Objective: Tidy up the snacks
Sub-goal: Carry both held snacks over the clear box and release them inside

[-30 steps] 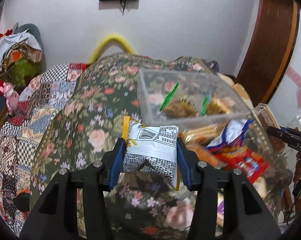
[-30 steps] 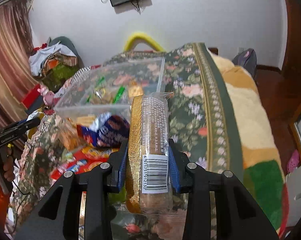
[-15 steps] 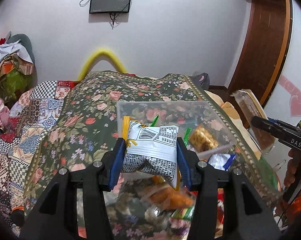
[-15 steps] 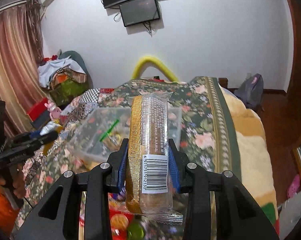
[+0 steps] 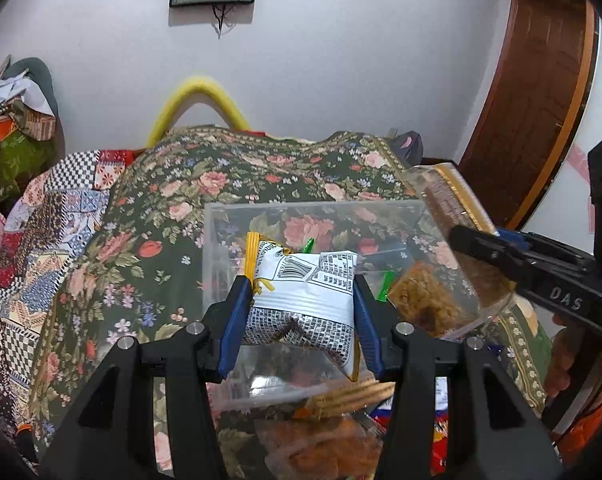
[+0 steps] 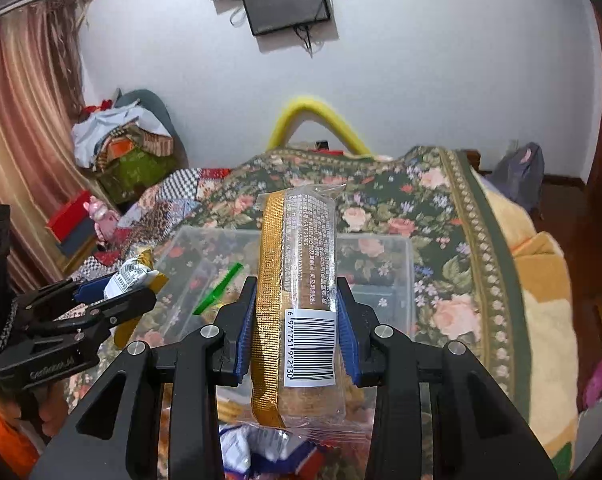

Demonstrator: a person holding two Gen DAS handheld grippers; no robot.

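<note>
My left gripper (image 5: 301, 312) is shut on a white snack packet with black print and a yellow edge (image 5: 303, 300), held over the near part of a clear plastic box (image 5: 221, 240) on the floral bedspread. My right gripper (image 6: 297, 332) is shut on a long clear biscuit pack with a gold strip and barcode (image 6: 301, 280), held upright above the same box (image 6: 401, 276). The box holds a few snacks, among them a brown one (image 5: 425, 300) and green wrappers (image 6: 217, 288). The right gripper and its pack show at the right of the left wrist view (image 5: 453, 208).
More loose snack packets (image 5: 333, 432) lie on the bed (image 5: 141, 220) in front of the box. A patchwork quilt (image 5: 33, 232) lies at the left. A wall with a screen (image 6: 285, 4) is behind, a wooden door frame (image 5: 541, 100) at the right.
Both grippers have moved forward and closer together over the box, each still holding its packet. The right gripper's pack now reaches over the box's right side.
</note>
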